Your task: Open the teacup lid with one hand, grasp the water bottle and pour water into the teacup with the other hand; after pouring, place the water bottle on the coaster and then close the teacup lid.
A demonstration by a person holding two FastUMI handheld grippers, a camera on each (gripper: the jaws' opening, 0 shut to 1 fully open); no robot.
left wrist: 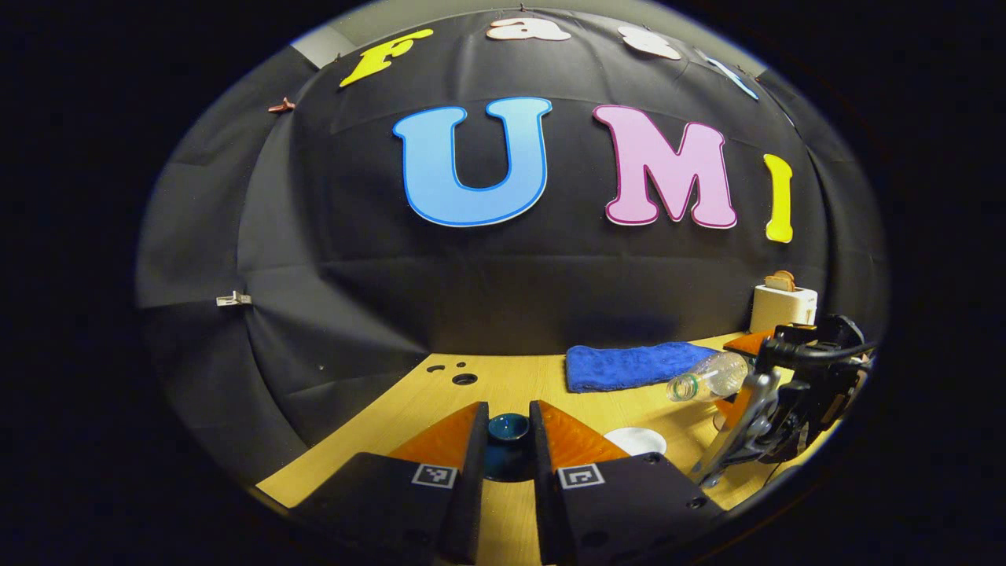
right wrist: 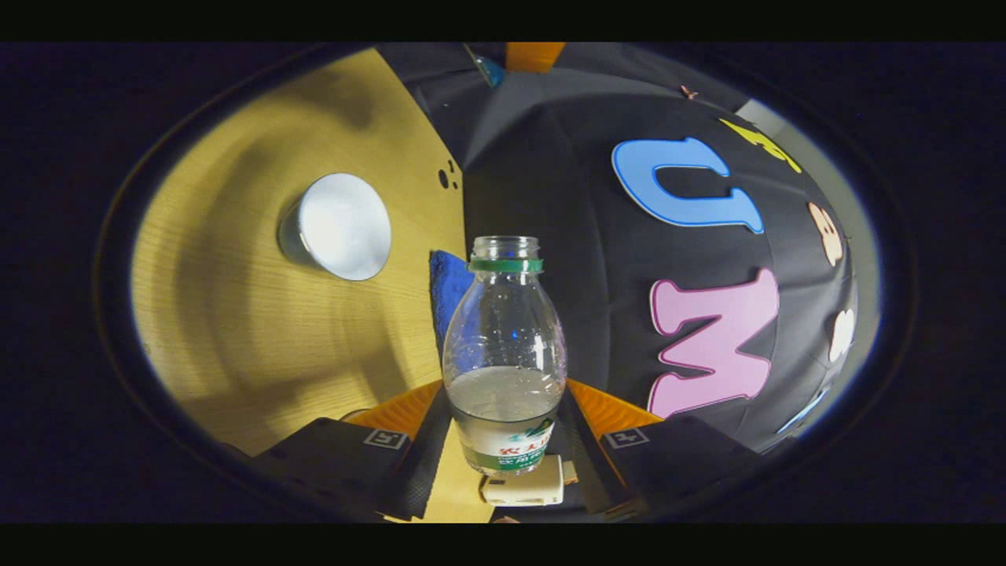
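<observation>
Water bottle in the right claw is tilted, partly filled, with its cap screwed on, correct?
No: the water bottle is uncapped, its neck open, as the right gripper view shows. The right claw does hold it tilted and partly filled.

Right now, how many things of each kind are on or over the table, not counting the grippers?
Water bottle: 1
Teacup: 1
Teacup lid: 1
Coaster: 1
Blue towel: 1
Toaster: 1
Bread slice: 1
Total: 7

Light wooden table [left wrist: 511,385] with blue towel [left wrist: 629,365], white coaster [left wrist: 637,440], toaster [left wrist: 782,306].
</observation>
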